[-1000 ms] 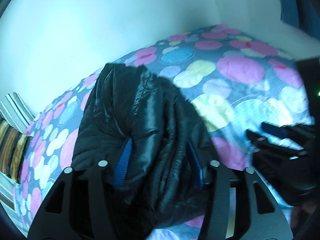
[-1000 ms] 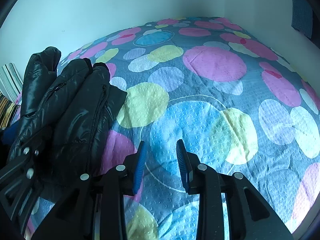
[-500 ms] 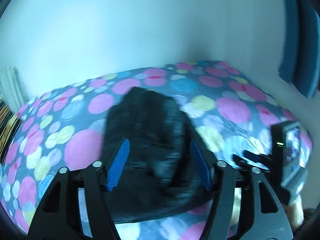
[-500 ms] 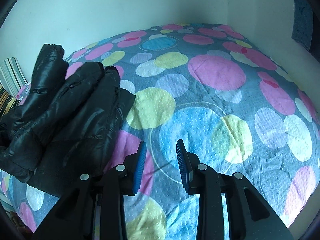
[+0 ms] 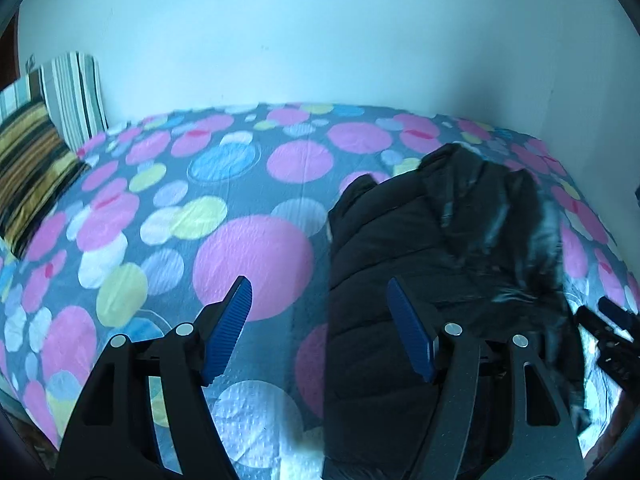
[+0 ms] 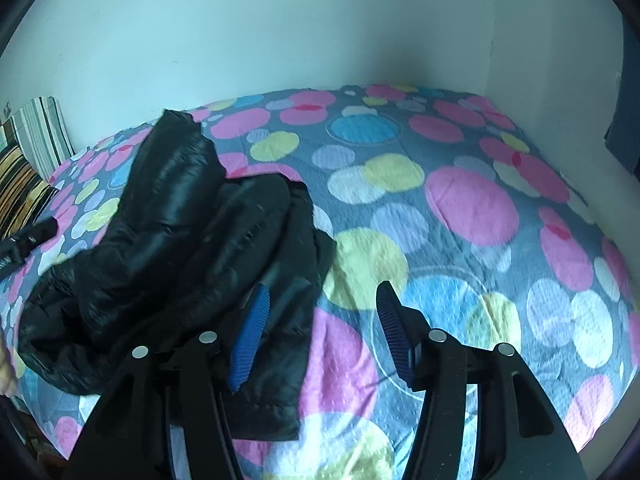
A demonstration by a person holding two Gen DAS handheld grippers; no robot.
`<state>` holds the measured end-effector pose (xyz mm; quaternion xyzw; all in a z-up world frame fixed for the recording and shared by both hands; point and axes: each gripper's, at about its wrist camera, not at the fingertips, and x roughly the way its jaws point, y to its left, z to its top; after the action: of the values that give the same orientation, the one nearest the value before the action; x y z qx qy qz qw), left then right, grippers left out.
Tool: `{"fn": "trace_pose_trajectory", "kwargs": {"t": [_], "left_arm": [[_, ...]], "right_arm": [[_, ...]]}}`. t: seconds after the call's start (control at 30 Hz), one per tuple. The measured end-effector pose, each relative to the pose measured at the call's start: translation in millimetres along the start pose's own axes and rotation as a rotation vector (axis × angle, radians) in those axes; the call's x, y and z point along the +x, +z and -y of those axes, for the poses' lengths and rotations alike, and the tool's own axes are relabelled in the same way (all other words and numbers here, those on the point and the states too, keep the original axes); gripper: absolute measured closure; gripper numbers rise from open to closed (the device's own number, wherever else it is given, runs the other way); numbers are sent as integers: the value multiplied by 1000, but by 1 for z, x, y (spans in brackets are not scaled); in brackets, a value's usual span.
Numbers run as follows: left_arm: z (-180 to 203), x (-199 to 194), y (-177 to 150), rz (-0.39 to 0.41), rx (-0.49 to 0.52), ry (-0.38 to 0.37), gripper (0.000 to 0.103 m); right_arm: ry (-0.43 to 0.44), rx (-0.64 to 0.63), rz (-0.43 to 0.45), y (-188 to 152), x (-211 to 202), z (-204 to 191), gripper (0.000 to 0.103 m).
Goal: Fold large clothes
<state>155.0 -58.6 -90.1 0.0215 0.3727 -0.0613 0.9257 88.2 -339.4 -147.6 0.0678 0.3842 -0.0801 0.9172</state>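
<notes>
Lying bunched on the bed (image 5: 248, 248), the black puffer jacket (image 5: 432, 248) is a glossy quilted heap, not flat. In the left wrist view it fills the right half of the frame, running from near the far wall down to the bottom edge. In the right wrist view the jacket (image 6: 180, 248) sits left of centre, one padded part reaching up toward the wall, the lower hem near the front edge of the bed.

Bedspread (image 6: 460, 208): grey ground with pink, yellow, blue and white circles.

Left gripper (image 5: 320, 332): jaws spread and opening. Its right blue pad lies over the jacket's left edge in the picture; whether it touches cannot be told. Left pad is over bare bedspread. Nothing is pinched.

Right gripper (image 6: 320, 328): jaws spread and opening. Its left pad overlaps the jacket's right edge in the picture; the right pad is over a blue circle. Between the pads only bedspread shows. Nothing is gripped.

The tip of the right gripper shows at the far right edge of the left wrist view, just beside the jacket. A dark tip shows at the left edge of the right wrist view, blurred.

Striped pillows (image 5: 44, 132) stand against the wall at the far left, well apart from the jacket.
</notes>
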Motion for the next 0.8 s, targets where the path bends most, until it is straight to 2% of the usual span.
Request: {"fn": "trace_pose_trajectory", "kwargs": {"t": [0.3,0.5,0.57,0.7,0.8], "left_arm": [[-20,31,6,-32,1,-9,32],[-22,45,9,-57,0,-55,31],[-21,48,9,-60,5,-69,31],[-20,57,7,-73,1,-94,30],[-18,61,6,-82,5,-105,30]], "right_arm": [[37,-34,22,41,4,-38,46],[21,-59,16,63,22,-64,46],[9,-58,7,68,28,-66,46],[13,-28,4,72,33,-65,39],[-5,-42,1,75,34,-67,39]]}}
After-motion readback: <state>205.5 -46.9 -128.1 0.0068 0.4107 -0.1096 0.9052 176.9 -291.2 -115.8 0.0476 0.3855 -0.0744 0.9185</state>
